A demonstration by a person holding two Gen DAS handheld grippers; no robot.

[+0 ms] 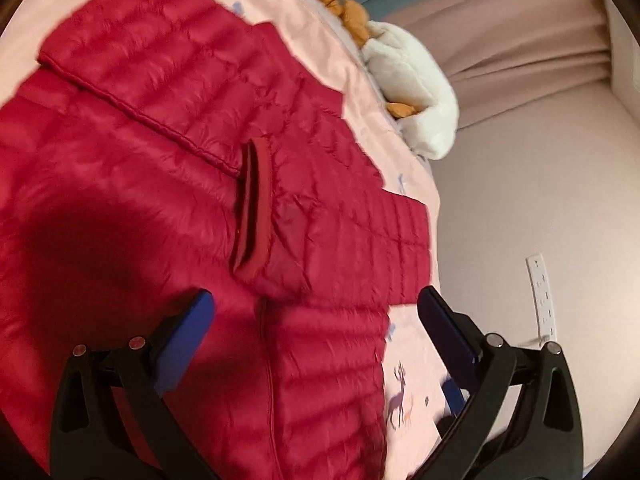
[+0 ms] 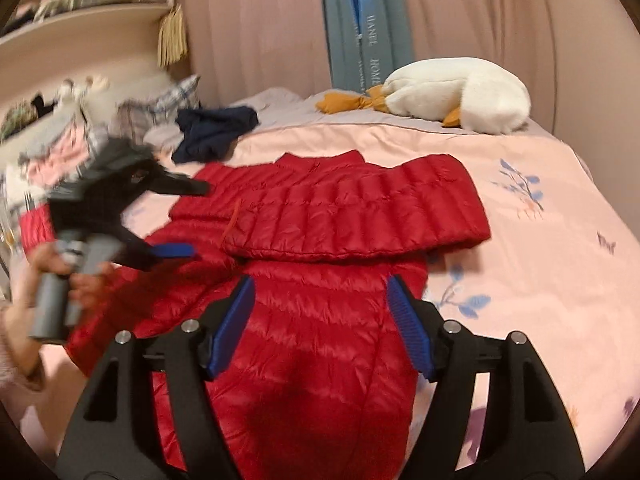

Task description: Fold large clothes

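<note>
A red quilted down jacket (image 2: 320, 320) lies flat on the pink bed cover (image 2: 540, 240), one sleeve (image 2: 360, 212) folded across its chest. In the left wrist view the jacket (image 1: 120, 200) fills the frame, with the sleeve cuff (image 1: 256, 208) lying on the body. My left gripper (image 1: 316, 300) is open and empty, hovering above the jacket near the cuff; it also shows in the right wrist view (image 2: 192, 220), blurred, at the jacket's left side. My right gripper (image 2: 322, 284) is open and empty above the jacket's lower body.
A white plush goose (image 2: 460, 96) with orange feet lies at the head of the bed. A dark blue garment (image 2: 216, 132) and piled clothes (image 2: 60, 144) sit at the back left. Curtains (image 2: 260, 28) and shelves (image 2: 80, 8) stand behind. A wall socket strip (image 1: 542, 296) shows past the bed's edge.
</note>
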